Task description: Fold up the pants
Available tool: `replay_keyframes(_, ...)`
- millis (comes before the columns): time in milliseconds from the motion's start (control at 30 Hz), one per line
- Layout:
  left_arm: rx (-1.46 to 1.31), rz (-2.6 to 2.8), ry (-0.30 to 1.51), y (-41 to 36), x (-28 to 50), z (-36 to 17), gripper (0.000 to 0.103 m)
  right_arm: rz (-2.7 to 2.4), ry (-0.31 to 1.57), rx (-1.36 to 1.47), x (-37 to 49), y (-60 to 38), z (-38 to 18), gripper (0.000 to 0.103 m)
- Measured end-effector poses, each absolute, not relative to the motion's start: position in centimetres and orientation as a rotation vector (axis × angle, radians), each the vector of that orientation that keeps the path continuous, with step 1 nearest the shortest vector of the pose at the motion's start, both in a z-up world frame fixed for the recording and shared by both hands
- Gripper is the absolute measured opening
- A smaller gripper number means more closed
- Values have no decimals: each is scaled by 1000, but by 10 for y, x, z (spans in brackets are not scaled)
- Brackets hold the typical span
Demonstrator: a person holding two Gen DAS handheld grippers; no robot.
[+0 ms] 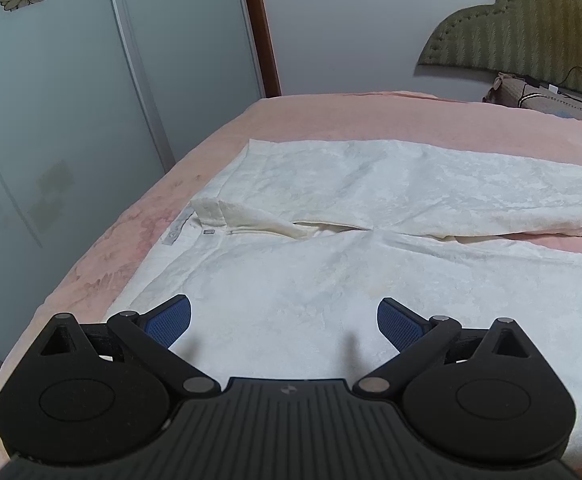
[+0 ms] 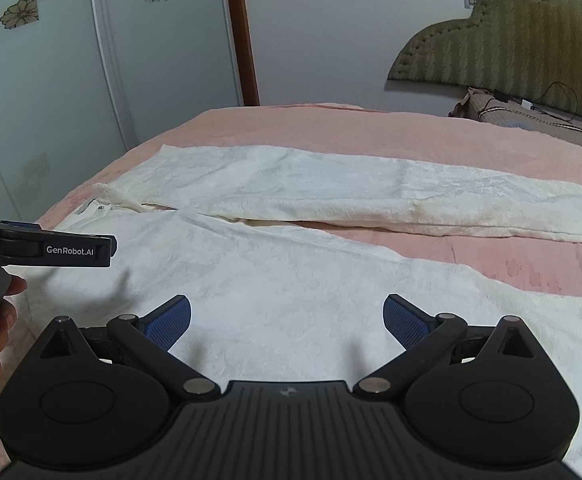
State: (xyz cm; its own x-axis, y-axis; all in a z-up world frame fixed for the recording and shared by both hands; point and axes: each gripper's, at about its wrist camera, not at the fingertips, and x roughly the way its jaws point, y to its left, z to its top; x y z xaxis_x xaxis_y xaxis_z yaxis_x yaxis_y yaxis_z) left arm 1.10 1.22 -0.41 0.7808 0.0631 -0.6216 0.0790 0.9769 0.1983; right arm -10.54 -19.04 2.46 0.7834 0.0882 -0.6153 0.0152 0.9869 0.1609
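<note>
White textured pants [image 1: 331, 208] lie spread flat on a pink bed, waistband to the left, two legs running right with a gap between them. They also show in the right wrist view [image 2: 291, 240]. My left gripper [image 1: 283, 320] is open and empty, hovering over the near leg close to the waist. My right gripper [image 2: 287, 320] is open and empty, over the near leg further right. The left gripper [image 2: 51, 250] shows from the side at the left edge of the right wrist view, held by a hand.
The pink bedspread [image 2: 411, 136] covers the bed, whose left edge [image 1: 103, 248] curves beside frosted sliding wardrobe doors [image 1: 71, 100]. A green padded headboard [image 2: 511, 40] and a pillow with a cable [image 2: 531, 116] are at the far right.
</note>
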Motion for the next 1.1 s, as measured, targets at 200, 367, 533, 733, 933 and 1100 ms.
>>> replay_keyframes(200,211,-26,682,18,17,-7,101,130,641,91,-88,-192,37,103)
replay_keyframes(367,159,-86,713,30,25,-9,99,245,546,-58,-44,-194,56,103)
replay_keyframes(533,143,-58,684,39,33,-5,100,327,599,-117,46,-201,49,103)
replay_keyframes(733,98,-42,662,55,56,3,100,381,706,-38,160,-216,23,73)
replay_keyframes(933,102,-41,666,61,86,7,100,465,767,40,251,-212,-8,66)
replay_keyframes(1100,141,-17,670,59,117,7,100,508,802,19,296,-197,-27,66)
